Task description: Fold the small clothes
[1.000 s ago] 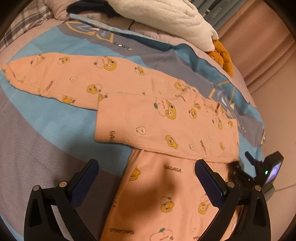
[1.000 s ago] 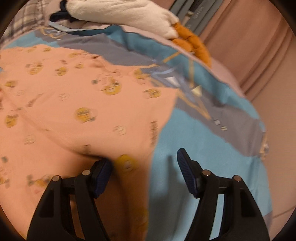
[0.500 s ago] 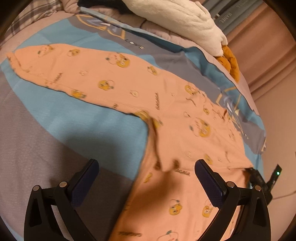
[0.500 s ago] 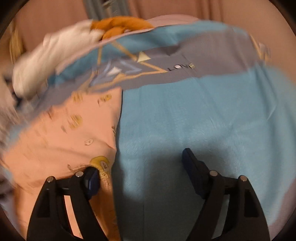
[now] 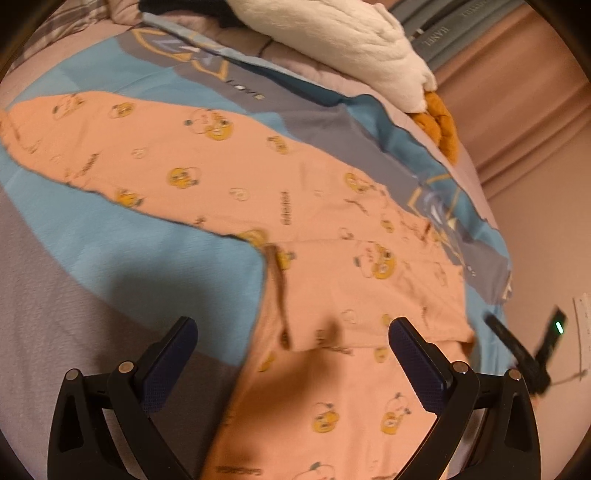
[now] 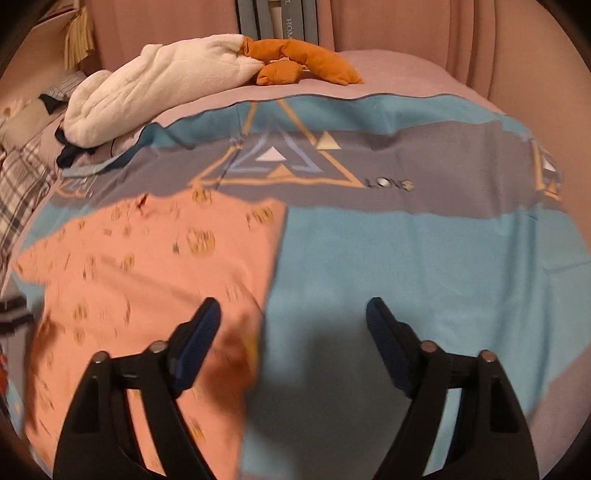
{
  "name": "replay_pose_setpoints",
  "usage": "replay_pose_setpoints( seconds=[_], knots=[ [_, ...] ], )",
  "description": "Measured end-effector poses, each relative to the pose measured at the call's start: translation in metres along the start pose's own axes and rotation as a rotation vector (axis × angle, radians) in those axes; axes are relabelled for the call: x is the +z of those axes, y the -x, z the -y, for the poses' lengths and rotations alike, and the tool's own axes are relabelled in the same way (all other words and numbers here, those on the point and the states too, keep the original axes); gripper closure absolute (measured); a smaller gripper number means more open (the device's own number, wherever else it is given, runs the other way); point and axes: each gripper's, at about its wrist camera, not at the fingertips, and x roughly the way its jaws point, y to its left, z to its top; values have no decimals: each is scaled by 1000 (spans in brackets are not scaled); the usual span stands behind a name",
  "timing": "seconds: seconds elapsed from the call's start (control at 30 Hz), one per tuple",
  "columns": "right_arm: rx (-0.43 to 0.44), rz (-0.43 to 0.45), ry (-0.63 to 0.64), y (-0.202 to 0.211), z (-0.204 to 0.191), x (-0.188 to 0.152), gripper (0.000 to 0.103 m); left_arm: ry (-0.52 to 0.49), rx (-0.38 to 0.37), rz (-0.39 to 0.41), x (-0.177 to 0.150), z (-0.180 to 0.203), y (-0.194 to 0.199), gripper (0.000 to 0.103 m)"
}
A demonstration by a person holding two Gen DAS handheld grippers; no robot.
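A peach long-sleeved top (image 5: 258,192) with yellow cartoon prints lies flat on the blue and grey bed cover (image 5: 110,258). One sleeve stretches to the far left; the other sleeve is folded across the body. My left gripper (image 5: 291,354) is open and empty just above the top's near part. In the right wrist view the top (image 6: 147,266) lies at the left. My right gripper (image 6: 293,332) is open and empty, straddling the top's right edge over the bed cover (image 6: 406,258).
A white plush blanket (image 5: 332,40) and an orange cloth (image 5: 441,122) lie at the bed's far edge. A dark device with a green light (image 5: 546,343) sits off the bed's right side. Pink curtains (image 6: 406,29) hang behind. Plaid bedding (image 6: 22,177) lies at left.
The right gripper has let go of the sleeve and swung right, now over the top's right edge. The left gripper has drifted closer over the top and stays open.
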Motion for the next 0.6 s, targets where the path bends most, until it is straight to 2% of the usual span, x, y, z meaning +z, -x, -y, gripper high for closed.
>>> replay_pose_setpoints(
  seconds=[0.03,0.07,0.27,0.33,0.37,0.4,0.5,0.6],
  knots=[
    [6,1,7,-9,-5,7,41,-12,-7,-5,0,4,-1,1],
    [11,2,12,-21,-12,15,50,-25,-9,-11,-1,6,-2,1],
    [-18,-35,50,-71,-45,40,53,-117,27,-36,-3,20,-15,1],
    [-26,-52,67,-82,-49,45,67,-130,35,-48,-3,21,-22,1],
    [-41,-72,84,-88,-50,46,92,-136,42,-54,-3,21,-26,1],
    [-49,-91,95,-95,-50,47,99,-140,48,-56,-2,22,-30,1],
    [-24,-75,109,-91,-46,46,100,-151,79,-56,-1,22,-39,1],
    [-67,-2,58,-81,-29,51,100,-159,110,-46,1,22,-45,1]
  ],
)
